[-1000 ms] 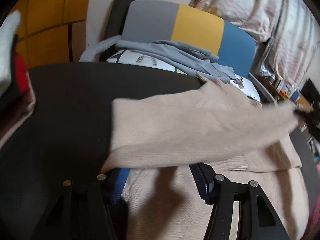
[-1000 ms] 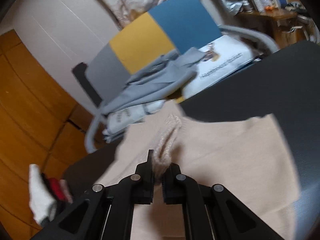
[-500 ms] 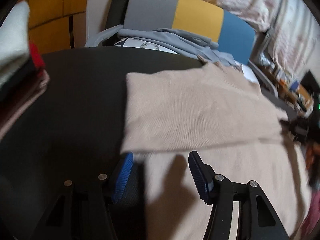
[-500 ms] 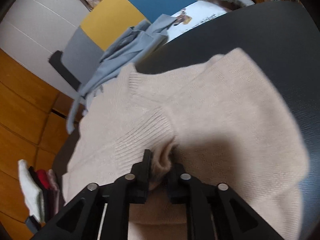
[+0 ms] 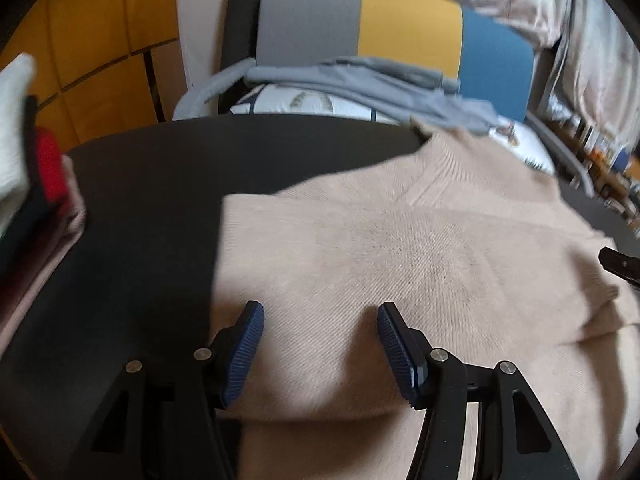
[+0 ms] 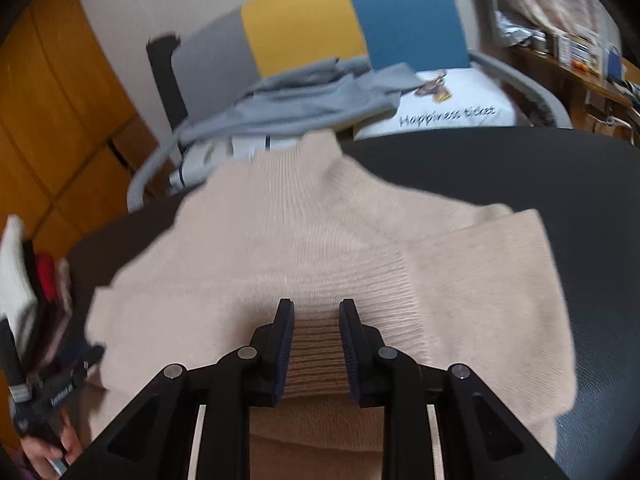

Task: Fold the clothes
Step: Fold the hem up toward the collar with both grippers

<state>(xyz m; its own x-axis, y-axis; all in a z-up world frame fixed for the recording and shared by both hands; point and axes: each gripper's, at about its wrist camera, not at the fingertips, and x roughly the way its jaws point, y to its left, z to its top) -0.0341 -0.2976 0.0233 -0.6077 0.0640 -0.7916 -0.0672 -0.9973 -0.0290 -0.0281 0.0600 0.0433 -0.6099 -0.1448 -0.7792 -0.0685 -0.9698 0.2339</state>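
Note:
A beige knit sweater (image 5: 400, 248) lies on the black table (image 5: 152, 184), collar toward the far edge and a sleeve folded across its body. My left gripper (image 5: 320, 312) hovers open over the sweater's near left part with nothing between its blue pads. In the right wrist view the sweater (image 6: 320, 232) fills the middle. My right gripper (image 6: 317, 308) is low over the ribbed cuff (image 6: 360, 280), its jaws opening. The cuff lies flat between the fingers and the pads no longer pinch it. A tip of the right gripper (image 5: 618, 266) shows at the left view's right edge.
A stack of folded clothes (image 5: 24, 160) sits at the table's left edge. Behind the table stands a chair with a grey, yellow and blue back (image 6: 320, 28), holding a grey garment (image 6: 304, 96) and a white printed cloth (image 6: 448, 112). A cluttered shelf (image 6: 580, 52) is at the far right.
The right gripper brought the pinched cuff down onto the sweater and its jaws came apart. The sleeve now lies flat across the body. The left gripper shifted over the sweater.

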